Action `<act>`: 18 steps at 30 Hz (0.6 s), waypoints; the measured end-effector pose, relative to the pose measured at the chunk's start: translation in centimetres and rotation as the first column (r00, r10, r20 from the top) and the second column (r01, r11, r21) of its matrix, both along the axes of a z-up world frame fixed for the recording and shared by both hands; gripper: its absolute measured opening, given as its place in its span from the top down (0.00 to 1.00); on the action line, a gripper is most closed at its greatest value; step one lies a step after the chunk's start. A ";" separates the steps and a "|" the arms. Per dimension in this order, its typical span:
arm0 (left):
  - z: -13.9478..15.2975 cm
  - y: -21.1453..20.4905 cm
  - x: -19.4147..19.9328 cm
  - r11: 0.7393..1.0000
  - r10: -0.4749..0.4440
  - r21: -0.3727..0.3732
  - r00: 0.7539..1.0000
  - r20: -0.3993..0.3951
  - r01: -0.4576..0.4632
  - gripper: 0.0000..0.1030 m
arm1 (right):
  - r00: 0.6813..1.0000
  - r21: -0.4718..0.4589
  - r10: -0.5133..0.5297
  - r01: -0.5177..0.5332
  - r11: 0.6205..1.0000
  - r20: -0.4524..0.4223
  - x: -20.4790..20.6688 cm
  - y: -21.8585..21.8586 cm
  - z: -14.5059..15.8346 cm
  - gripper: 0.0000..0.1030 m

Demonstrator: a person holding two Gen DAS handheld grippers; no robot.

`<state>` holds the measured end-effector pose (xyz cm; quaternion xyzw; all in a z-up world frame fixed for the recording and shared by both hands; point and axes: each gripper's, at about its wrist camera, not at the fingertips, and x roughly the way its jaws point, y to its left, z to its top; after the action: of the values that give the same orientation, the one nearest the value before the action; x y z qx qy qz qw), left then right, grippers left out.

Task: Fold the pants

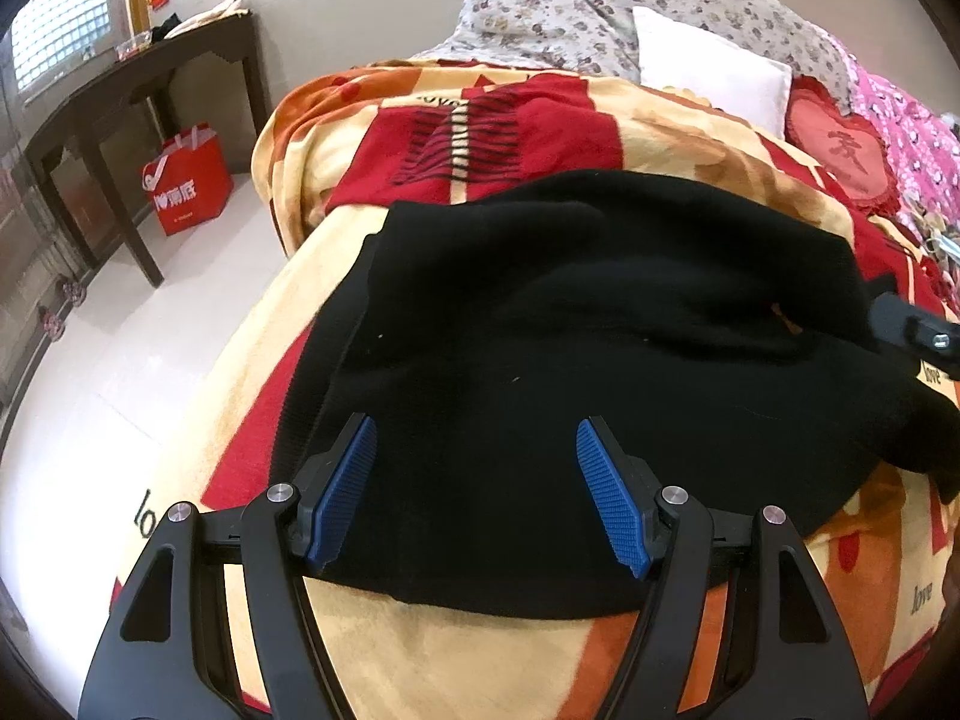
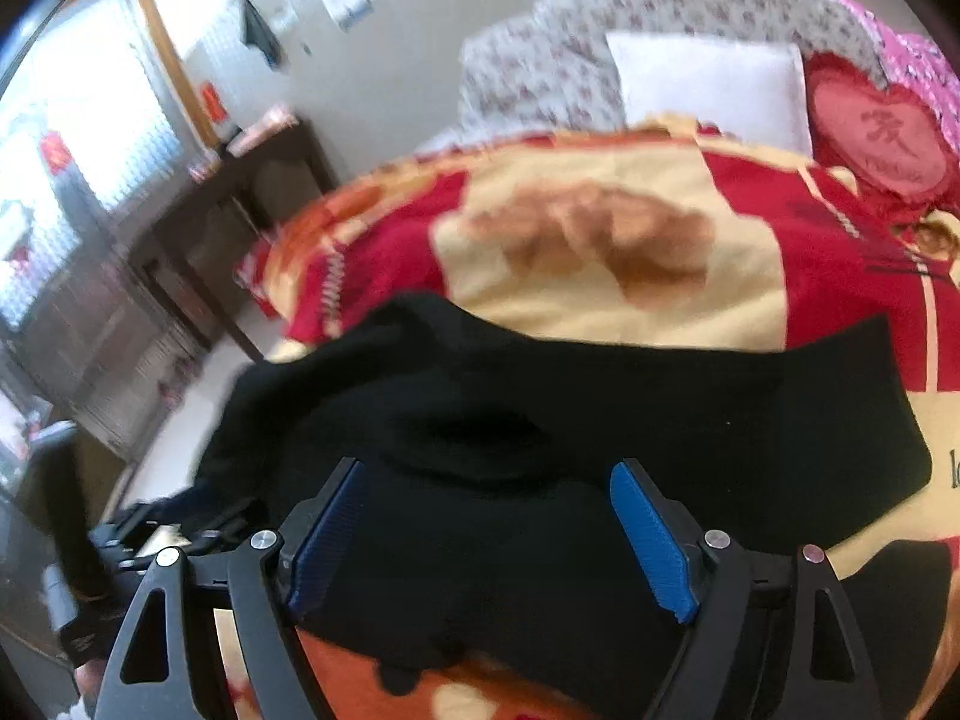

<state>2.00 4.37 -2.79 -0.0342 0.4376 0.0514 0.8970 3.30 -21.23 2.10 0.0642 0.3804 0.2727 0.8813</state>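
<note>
While both grippers hang above the bed, the pants [image 1: 570, 360] lie spread across the blanket [image 1: 690, 138] as a flat black heap, and they serve as the landmark for all else. Nearest, the left gripper [image 1: 477, 480] hovers over the pants' near edge with its blue pads [image 1: 345, 492] wide apart and nothing between them but cloth lying below; whether the tips touch the fabric cannot be told. The right gripper [image 2: 486, 528] hovers likewise over the pants' near part, its jaws spread wide and gripping nothing; that view is blurred. In the left wrist view a bit of the right gripper shows at the pants' right edge. In the right wrist view the left gripper shows low at the pants' left end. Under and around the pants the blanket shows red, cream and orange panels. Left of the pants and off the bed lies pale floor [image 1: 120, 360], and beyond it a dark table [image 1: 144, 72] stands by the wall with a red bag [image 1: 186, 180] beneath it. Beyond the pants a white pillow [image 1: 714, 66] sits against a floral quilt [image 1: 540, 6], with a red heart cushion [image 1: 840, 150] to the pillow's right and pink cloth [image 1: 918, 138] past that.
</note>
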 end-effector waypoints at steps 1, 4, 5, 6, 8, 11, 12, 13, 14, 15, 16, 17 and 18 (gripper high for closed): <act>-0.1 0.1 0.1 1.000 0.002 -0.001 1.000 -0.002 -0.002 0.32 | 1.000 -0.016 -0.011 0.011 1.000 -0.006 0.7 0.1 -0.2 0.21; -0.4 0.3 0.5 1.000 0.007 0.002 1.000 -0.007 -0.007 0.32 | 0.997 -0.067 -0.070 0.069 0.995 -0.010 2.9 0.0 -0.7 0.21; -0.4 0.3 0.7 1.000 0.007 0.002 1.000 -0.009 -0.007 0.32 | 0.996 -0.071 -0.085 0.084 0.994 -0.007 3.5 -0.2 -0.7 0.21; -0.5 0.3 0.9 1.000 0.007 0.004 1.000 -0.010 -0.007 0.32 | 0.995 -0.067 -0.100 0.100 0.993 -0.004 4.3 -0.3 -0.7 0.21; -0.6 0.4 1.2 1.000 0.009 0.006 1.000 -0.013 -0.009 0.32 | 0.991 -0.049 -0.133 0.133 0.990 -0.003 5.9 -0.7 -0.6 0.21; -0.9 0.5 1.5 1.000 0.014 0.009 1.000 -0.021 -0.013 0.32 | 0.983 -0.045 -0.183 0.184 0.982 0.009 8.2 -0.9 -0.3 0.21; -1.1 0.6 1.7 1.000 0.016 0.011 1.000 -0.025 -0.016 0.32 | 0.980 -0.043 -0.199 0.199 0.979 0.002 8.9 -1.1 -0.4 0.21; -1.2 0.6 1.8 1.000 0.017 0.012 0.999 -0.029 -0.017 0.32 | 0.977 -0.037 -0.213 0.212 0.977 -0.016 9.8 -1.3 -0.7 0.21; -1.3 0.7 1.9 1.000 0.019 0.012 0.999 -0.033 -0.019 0.32 | 0.974 -0.030 -0.223 0.222 0.975 -0.035 10.3 -1.5 -1.2 0.21; -1.4 0.7 1.9 1.000 0.020 0.013 0.999 -0.036 -0.019 0.32 | 0.972 -0.023 -0.230 0.229 0.973 -0.050 10.7 -1.7 -1.5 0.21; -1.4 0.7 1.9 1.000 0.020 0.013 0.999 -0.037 -0.020 0.32 | 0.970 -0.015 -0.233 0.233 0.972 -0.067 11.0 -1.8 -1.8 0.21; -1.4 0.7 1.9 1.000 0.020 0.013 0.999 -0.037 -0.019 0.32 | 0.970 -0.006 -0.229 0.229 0.973 -0.079 11.0 -1.9 -1.9 0.21; -1.4 0.7 1.9 1.000 0.019 0.011 0.999 -0.036 -0.019 0.32 | 0.972 0.002 -0.220 0.221 0.975 -0.081 10.6 -2.0 -2.0 0.21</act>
<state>3.91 5.12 -4.18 -0.0325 0.4530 0.0628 0.8887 13.93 -23.23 0.08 0.1217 0.4045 0.1723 0.8899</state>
